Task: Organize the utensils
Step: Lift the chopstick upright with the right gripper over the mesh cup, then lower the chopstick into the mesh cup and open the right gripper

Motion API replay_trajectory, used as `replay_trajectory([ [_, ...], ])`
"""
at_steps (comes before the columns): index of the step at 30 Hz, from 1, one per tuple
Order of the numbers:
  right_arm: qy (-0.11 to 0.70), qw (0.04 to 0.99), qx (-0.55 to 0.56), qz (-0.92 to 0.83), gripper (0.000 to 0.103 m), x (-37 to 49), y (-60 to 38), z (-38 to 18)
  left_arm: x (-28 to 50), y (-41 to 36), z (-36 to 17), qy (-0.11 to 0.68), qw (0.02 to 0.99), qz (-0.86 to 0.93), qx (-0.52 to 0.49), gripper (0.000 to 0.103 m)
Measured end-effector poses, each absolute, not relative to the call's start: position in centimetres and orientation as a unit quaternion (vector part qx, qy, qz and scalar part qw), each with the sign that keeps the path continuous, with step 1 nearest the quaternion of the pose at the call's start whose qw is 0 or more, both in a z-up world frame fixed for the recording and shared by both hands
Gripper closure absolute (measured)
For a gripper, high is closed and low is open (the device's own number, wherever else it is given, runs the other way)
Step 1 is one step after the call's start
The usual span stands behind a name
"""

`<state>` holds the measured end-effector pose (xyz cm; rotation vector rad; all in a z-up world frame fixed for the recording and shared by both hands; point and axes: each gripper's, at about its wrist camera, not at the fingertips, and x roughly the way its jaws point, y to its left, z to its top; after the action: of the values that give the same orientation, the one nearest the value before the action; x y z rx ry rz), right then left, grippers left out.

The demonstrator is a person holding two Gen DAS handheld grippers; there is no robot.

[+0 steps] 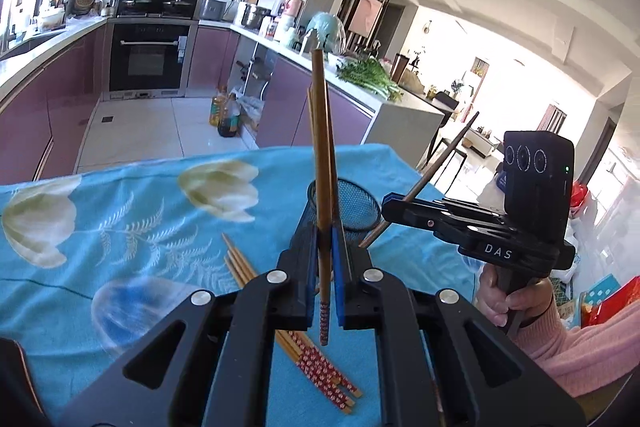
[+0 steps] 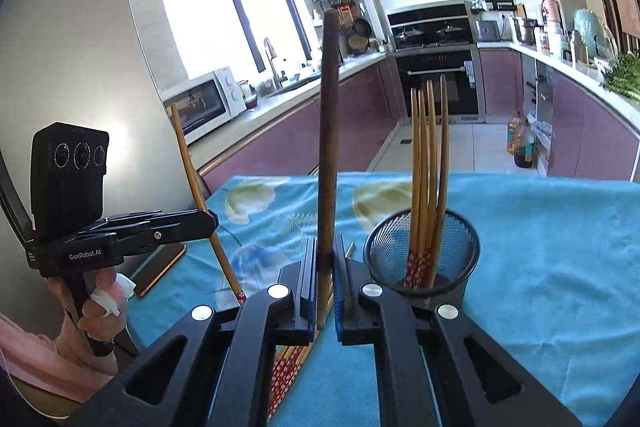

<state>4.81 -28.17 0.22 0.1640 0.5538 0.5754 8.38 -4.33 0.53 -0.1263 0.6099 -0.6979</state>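
Note:
My left gripper point(image 1: 325, 255) is shut on a light wooden chopstick point(image 1: 321, 155) with a red patterned end, held upright in front of the black mesh cup point(image 1: 352, 207). My right gripper point(image 2: 326, 267) is shut on a dark brown chopstick point(image 2: 329, 131), also upright, just left of the mesh cup point(image 2: 424, 259). The cup holds several chopsticks point(image 2: 428, 163) standing tip up. Several more chopsticks point(image 1: 304, 343) lie on the blue cloth below the left gripper. Each gripper shows in the other's view: the right gripper point(image 1: 394, 205) and the left gripper point(image 2: 210, 219).
The table is covered by a blue floral cloth point(image 1: 120, 227). A phone or tablet point(image 2: 160, 267) lies at its left edge. Kitchen counters, an oven point(image 1: 150, 55) and oil bottles point(image 1: 226, 113) on the floor lie beyond the table.

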Motion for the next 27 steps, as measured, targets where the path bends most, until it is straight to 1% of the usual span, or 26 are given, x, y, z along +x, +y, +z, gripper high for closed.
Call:
replay_trajectory([
  [16,0.196,0.946,0.054,0.251,0.097,5.6,-31.1,5.5,11.7,-8.9,6.5,0.227,0.906,-0.352,-0.056,0.095],
  [22,0.186,0.953,0.051,0.233,0.097,7.0,-31.8,5.6,13.5,-10.7,6.5,0.227,0.911,-0.343,-0.041,0.095],
  [27,0.213,0.952,0.045,0.215,0.097,9.0,-31.6,3.6,14.7,-12.5,4.8,0.253,0.909,-0.329,-0.017,0.095],
])
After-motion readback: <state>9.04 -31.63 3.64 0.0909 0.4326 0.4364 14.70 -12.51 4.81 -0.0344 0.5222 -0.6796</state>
